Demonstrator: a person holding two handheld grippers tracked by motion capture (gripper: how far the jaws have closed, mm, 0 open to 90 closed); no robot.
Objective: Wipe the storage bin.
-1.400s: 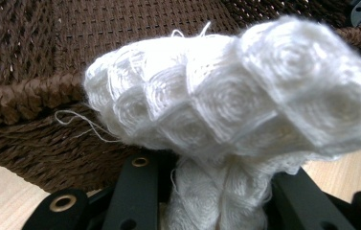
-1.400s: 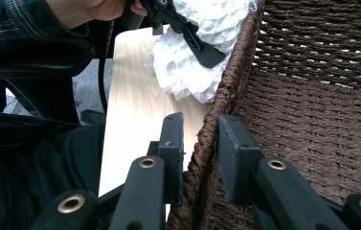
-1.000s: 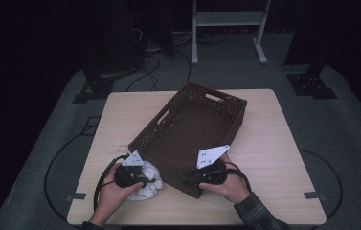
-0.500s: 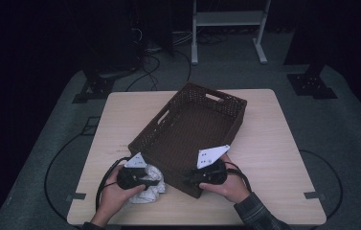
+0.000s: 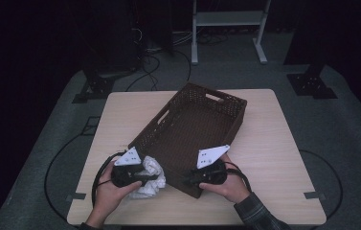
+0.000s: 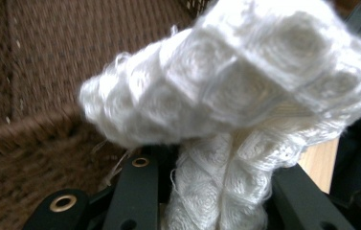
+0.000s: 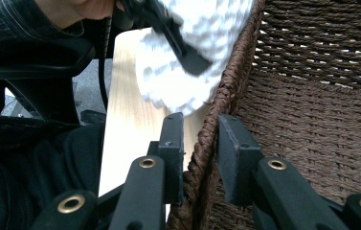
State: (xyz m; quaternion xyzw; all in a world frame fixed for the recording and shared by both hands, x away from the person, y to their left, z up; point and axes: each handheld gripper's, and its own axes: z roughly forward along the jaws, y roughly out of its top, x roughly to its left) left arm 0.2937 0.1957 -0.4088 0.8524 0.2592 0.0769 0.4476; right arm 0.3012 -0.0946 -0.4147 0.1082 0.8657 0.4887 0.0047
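Observation:
A white knitted cloth (image 5: 152,168) is bunched at the near left corner of a brown wicker basket (image 5: 155,128). My left gripper (image 5: 156,178) is shut on it, jaws pointing right toward the basket. In the left gripper view the cloth (image 6: 245,86) bulges above the left gripper (image 6: 214,191), with the basket (image 6: 39,72) close behind. My right gripper (image 5: 188,181) is shut on the basket's near wall. The right gripper view shows the right gripper (image 7: 201,129) with one jaw on each side of the basket (image 7: 312,120) rim, and the cloth (image 7: 187,81) just outside it.
The basket lies at an angle across the middle of a light wooden table (image 5: 274,143). A person's hands hold both grippers at the near edge. Cables, dark stands and a white frame (image 5: 226,19) are on the floor beyond the table.
The left gripper has shifted slightly right with the cloth, closer to the basket's corner. The right gripper has stayed on the basket wall.

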